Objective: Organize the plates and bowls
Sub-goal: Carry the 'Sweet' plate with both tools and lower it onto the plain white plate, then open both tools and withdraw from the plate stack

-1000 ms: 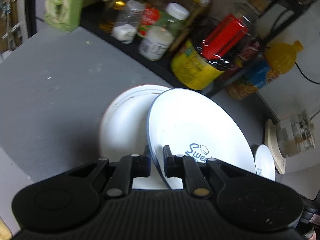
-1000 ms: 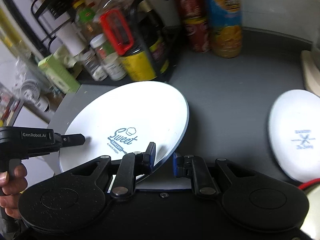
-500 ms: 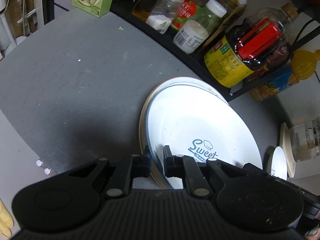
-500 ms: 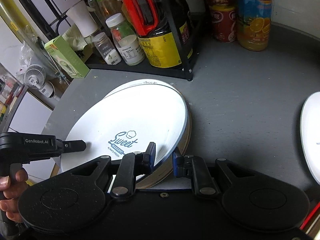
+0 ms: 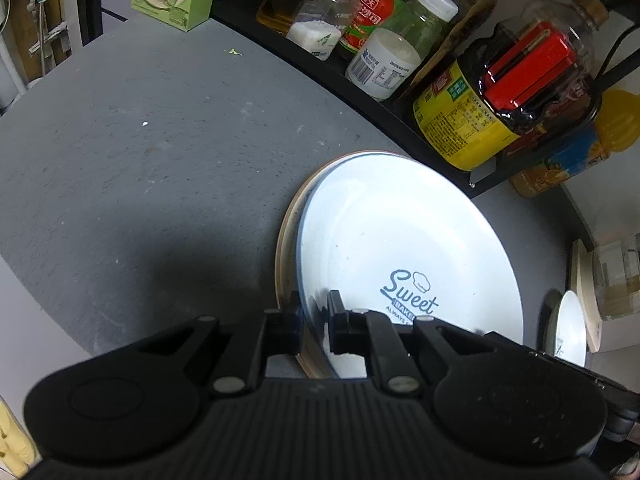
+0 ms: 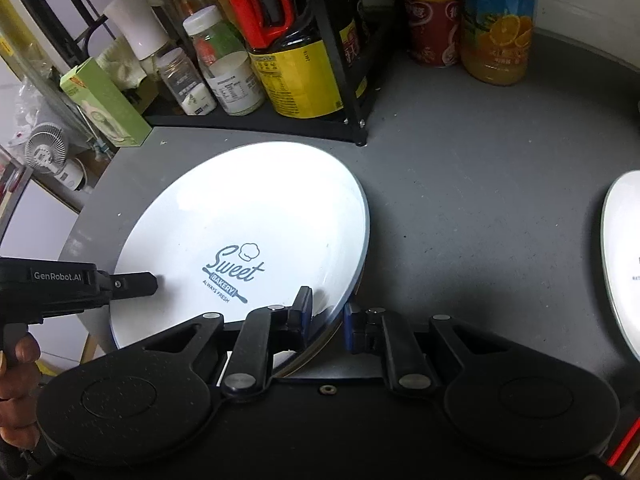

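1. Countertop: grey, matte, finely pitted.
2. Sweet Bakery plate: round, glossy white, blue-rimmed; sits on a tan-edged plate beside the rack. Glazed rim could slip sideways if one side lets go first.
3. Left gripper and right gripper: each clamped tight on opposite rims.

This is a home kitchen: a grey speckled worktop carries a black wire rack crowded with sauce bottles, a white-capped seasoning jar, a tall orange juice bottle and a red drink can.
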`<action>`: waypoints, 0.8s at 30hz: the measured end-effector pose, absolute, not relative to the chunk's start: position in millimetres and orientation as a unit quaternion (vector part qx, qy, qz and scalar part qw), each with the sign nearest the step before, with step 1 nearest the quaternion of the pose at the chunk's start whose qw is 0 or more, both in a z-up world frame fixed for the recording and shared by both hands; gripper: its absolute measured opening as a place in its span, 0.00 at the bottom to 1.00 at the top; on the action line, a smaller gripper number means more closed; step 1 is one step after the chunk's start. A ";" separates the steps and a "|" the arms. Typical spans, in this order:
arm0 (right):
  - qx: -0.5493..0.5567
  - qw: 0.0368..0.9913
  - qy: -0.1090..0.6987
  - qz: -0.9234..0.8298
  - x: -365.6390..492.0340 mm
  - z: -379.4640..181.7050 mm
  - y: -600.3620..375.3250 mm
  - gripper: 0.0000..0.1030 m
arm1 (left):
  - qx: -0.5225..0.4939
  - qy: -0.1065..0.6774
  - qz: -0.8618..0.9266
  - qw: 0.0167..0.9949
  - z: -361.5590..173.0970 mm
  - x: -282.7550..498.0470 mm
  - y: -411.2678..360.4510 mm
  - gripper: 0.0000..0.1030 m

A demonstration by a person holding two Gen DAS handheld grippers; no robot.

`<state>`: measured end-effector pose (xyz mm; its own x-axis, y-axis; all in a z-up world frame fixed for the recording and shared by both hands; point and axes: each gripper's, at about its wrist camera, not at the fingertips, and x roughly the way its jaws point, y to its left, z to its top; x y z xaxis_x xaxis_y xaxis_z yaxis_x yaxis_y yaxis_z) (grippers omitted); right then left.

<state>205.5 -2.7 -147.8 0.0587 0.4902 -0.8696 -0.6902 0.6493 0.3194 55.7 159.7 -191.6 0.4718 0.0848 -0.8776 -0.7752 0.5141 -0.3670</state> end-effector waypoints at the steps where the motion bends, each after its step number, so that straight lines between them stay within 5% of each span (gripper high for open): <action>1: -0.092 0.723 0.551 0.408 206.0 -148.0 -2.1 0.15 | -0.399 0.433 0.282 0.757 -192.1 57.5 160.1 0.11; 24: -0.095 0.712 0.575 0.393 210.4 -163.9 4.0 0.16 | -0.345 0.449 0.314 0.762 -160.1 66.6 166.2 0.15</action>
<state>210.4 4.0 -163.9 0.0309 0.4498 -0.8926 -0.6688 0.6730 0.3159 66.6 166.2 -160.1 0.3986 0.1684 -0.9016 -0.7889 0.5642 -0.2434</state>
